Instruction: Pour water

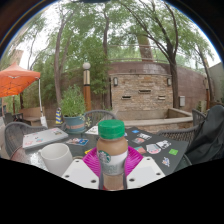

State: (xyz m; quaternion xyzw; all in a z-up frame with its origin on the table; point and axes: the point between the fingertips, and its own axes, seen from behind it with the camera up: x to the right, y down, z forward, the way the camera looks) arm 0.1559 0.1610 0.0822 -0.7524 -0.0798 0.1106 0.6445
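A bottle (112, 152) with a green cap, a dark round-logo label and brownish contents stands upright between my gripper's (112, 162) fingers. The magenta pads (92, 160) press against both sides of it, so the gripper is shut on the bottle. A white cup (54, 158) stands on the round table (150, 170) just left of the fingers. The bottle's base is hidden below the fingers.
Cards and papers (150, 148) lie scattered over the table right of the bottle. A potted plant (74, 110) stands beyond it. Metal chairs (20, 135) surround the table; an orange umbrella (14, 80) is far left, a brick wall (140, 88) behind.
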